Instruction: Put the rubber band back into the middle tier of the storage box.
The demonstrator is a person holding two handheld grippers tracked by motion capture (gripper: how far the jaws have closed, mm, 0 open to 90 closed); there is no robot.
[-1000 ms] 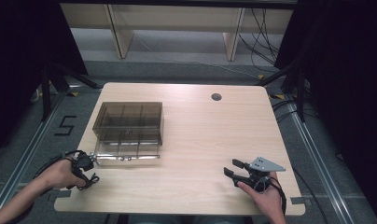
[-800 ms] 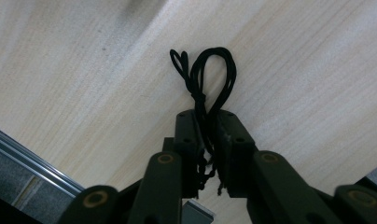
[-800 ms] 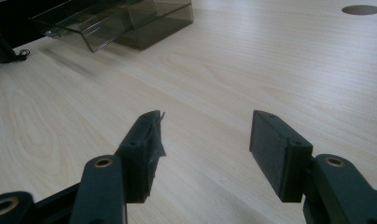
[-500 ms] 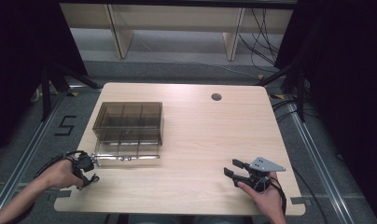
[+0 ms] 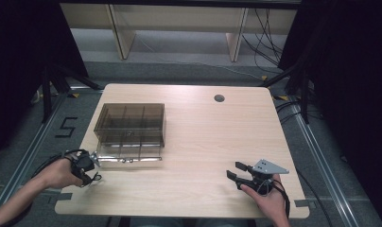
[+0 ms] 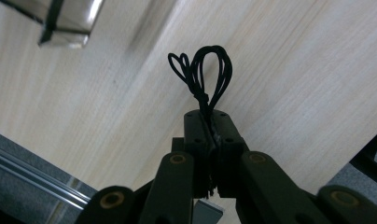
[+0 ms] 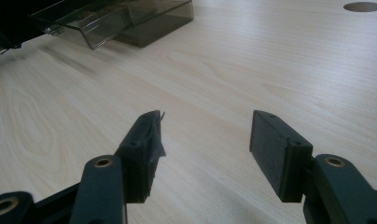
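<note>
Black cord (image 6: 203,74), looped and knotted, pinched between the left gripper's (image 6: 209,122) jaws, loops sticking out past the tips above the table (image 6: 289,84). In the high view, left gripper (image 5: 85,166) at the table's near left edge, held in the left hand (image 5: 59,172), just beside the front corner of the box (image 5: 130,127). Box: smoky clear plastic, divided into compartments, on the table's left half, its clear lid (image 5: 127,153) swung open toward the near side. Right gripper (image 5: 237,171) at the near right of the table (image 5: 212,142), in the right hand (image 5: 267,201), well apart from the box; jaws spread wide, nothing between them (image 7: 205,140). Round hole (image 5: 219,98) near the far edge.
</note>
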